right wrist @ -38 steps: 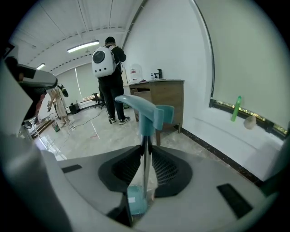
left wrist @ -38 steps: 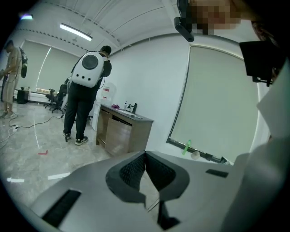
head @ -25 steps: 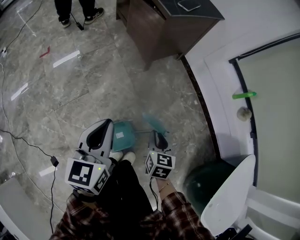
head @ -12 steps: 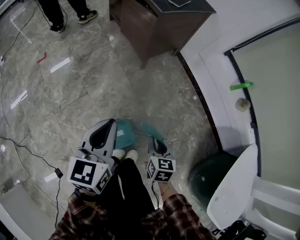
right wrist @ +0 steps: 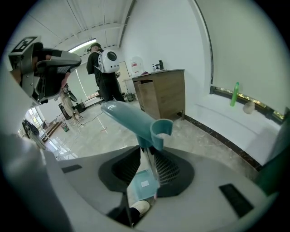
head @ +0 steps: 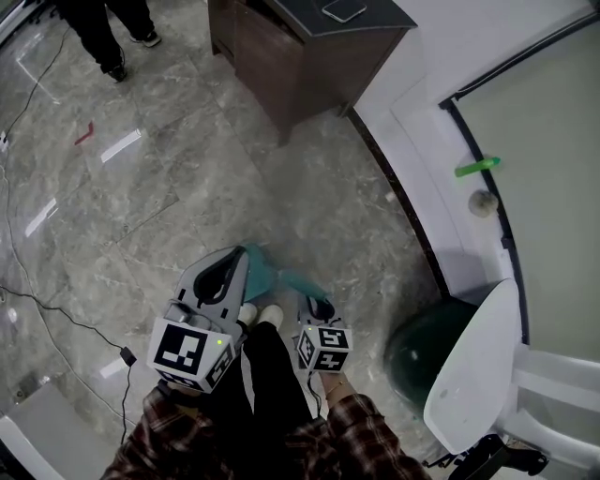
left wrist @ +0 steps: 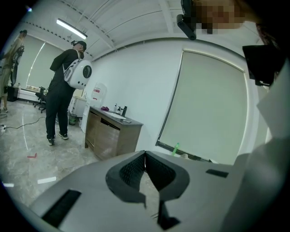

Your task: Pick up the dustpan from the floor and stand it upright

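The teal dustpan hangs off the floor in front of my feet. In the right gripper view its long handle runs up and to the left, with a clip ring beside the jaws, and its pan hangs below them. My right gripper is shut on the handle near that ring. My left gripper is just left of the dustpan, raised and pointing across the room. Its jaws are shut with nothing between them.
A brown cabinet with a phone on top stands ahead. A dark green bin with a white lid is to the right, by the white ledge with a green bottle. A cable crosses the floor at left, near a standing person.
My right gripper has carried the dustpan sideways, closer to my feet and the left gripper. The left gripper has lifted a little. Neither grip has changed.
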Demonstrator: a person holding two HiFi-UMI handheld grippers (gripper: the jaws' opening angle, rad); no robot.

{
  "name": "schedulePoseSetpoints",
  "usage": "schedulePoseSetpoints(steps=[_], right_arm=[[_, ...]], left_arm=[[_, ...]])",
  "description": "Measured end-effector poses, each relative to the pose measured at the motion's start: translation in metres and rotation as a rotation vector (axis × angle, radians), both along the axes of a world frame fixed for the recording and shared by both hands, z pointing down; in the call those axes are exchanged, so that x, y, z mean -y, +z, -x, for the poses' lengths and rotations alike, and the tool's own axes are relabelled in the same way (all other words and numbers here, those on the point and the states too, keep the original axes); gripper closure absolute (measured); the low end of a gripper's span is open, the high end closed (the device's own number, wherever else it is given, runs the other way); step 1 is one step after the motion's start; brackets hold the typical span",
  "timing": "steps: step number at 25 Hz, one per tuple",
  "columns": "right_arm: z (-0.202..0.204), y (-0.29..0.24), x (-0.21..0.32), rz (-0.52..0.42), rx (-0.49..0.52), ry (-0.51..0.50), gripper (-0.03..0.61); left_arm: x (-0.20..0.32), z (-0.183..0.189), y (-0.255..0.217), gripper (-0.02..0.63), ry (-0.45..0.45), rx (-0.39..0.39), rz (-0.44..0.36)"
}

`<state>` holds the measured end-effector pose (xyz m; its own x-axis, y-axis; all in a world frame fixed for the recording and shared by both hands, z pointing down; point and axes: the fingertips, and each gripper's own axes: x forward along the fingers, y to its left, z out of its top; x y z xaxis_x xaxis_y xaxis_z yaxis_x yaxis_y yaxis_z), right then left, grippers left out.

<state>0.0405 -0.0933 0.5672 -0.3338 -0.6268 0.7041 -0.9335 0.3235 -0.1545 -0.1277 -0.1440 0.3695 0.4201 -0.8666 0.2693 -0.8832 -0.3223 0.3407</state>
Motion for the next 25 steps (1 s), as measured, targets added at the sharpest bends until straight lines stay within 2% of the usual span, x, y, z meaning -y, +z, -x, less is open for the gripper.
schedulePoseSetpoints(steps=[10,14,16,21,25], right_arm=[[-0.008,-0.002,-0.005,0.024,-0.016,0.061,0.492],[-0.006,-0.007,-0.012,0.054,0.007,0.063,0.492],[-0.004,-0.007,-0.019,0.091,0.022,0.065,0.492],[-0.015,-0.003,-0.046,0.258,0.073,0.128,0.492],[-0.03,-0.008,-0.06,0.276,0.04,0.152,0.491]], left_arm=[[0.002,-0.01,-0.009,0.602,0.05,0.006,-0.012],[0.004,-0.013,-0.018,0.601,0.064,0.009,-0.025],[0.006,-0.017,-0.024,0.603,0.071,0.006,-0.031],[0.001,-0.033,-0.047,0.602,0.101,0.008,-0.048],[-0.009,-0.043,-0.07,0.603,0.124,0.02,-0.078]])
